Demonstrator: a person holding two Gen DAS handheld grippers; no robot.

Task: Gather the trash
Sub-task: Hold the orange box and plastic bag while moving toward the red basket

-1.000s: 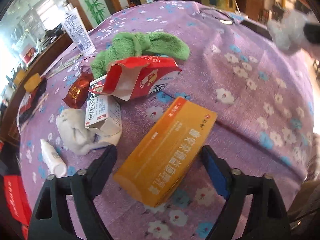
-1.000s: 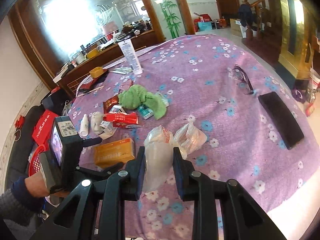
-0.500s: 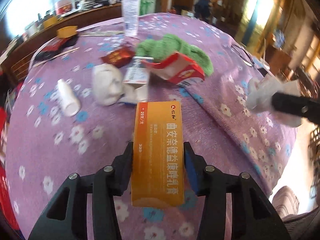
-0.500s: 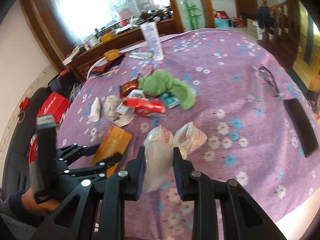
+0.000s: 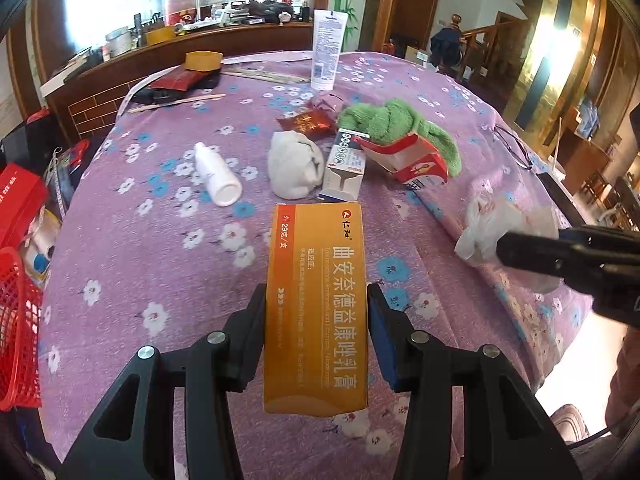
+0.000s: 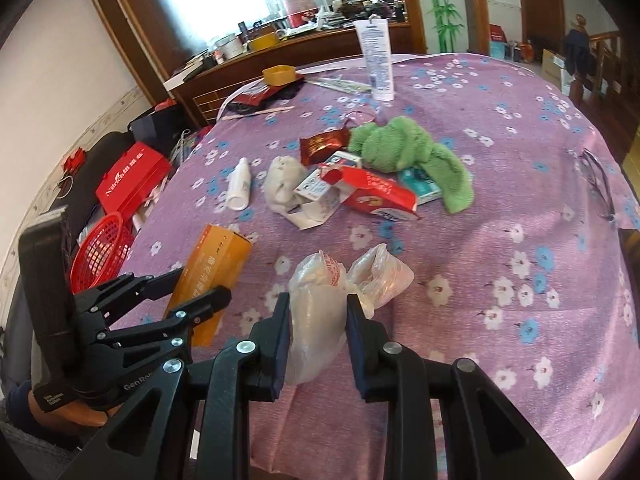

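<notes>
While my left gripper (image 5: 316, 320) clamps its jaws on the orange box (image 5: 316, 308), lifted lengthwise above the purple counter (image 5: 160, 248), my right gripper (image 6: 316, 320) pinches the crumpled plastic bag (image 6: 320, 300) between its jaws.

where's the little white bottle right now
The white bottle lies on its side on the purple floral tablecloth, left of the crumpled white wad in both wrist views, well beyond the orange box.

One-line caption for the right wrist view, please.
Right gripper grips a plastic bag over the purple tablecloth; left gripper holds an orange box.
</notes>
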